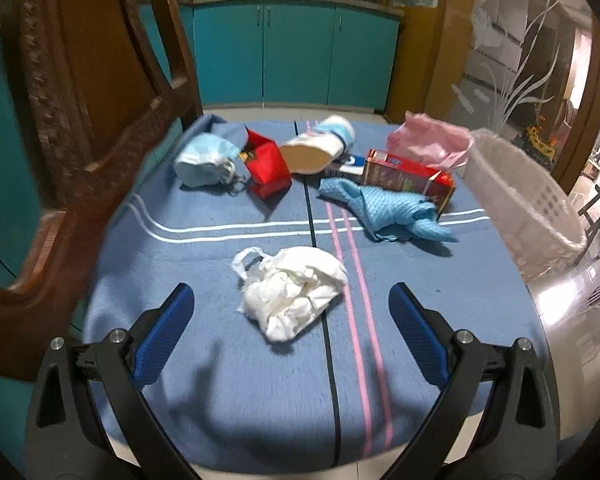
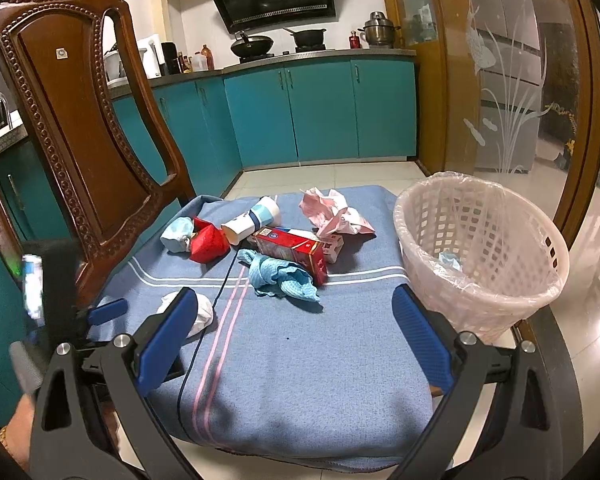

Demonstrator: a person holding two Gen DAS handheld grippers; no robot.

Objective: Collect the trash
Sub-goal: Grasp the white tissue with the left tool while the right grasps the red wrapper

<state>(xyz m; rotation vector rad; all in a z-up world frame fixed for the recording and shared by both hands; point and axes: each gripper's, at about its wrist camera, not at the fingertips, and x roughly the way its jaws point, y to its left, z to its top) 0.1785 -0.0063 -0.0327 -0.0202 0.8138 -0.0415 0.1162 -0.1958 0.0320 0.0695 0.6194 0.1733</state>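
Observation:
A crumpled white plastic bag (image 1: 292, 292) lies on the blue blanket between and just beyond the fingers of my open left gripper (image 1: 291, 304). Farther back lie a blue cloth (image 1: 388, 210), a long red carton (image 1: 406, 178), a red box (image 1: 266, 166), a paper cup (image 1: 320, 146), a light blue mask (image 1: 204, 160) and pink crumpled paper (image 1: 428, 140). My right gripper (image 2: 296, 304) is open and empty over the blanket, and the white bag (image 2: 202, 312) shows behind its left finger. A pink lined waste basket (image 2: 480, 248) stands at the right edge, with a bit of blue trash inside.
A carved wooden chair (image 2: 84, 120) stands at the table's left side. Teal kitchen cabinets (image 2: 320, 112) and a tiled floor lie beyond the table. A frosted glass door (image 2: 512, 80) is at the right. The left gripper (image 2: 104, 310) and a hand (image 2: 16, 432) show at the right view's lower left.

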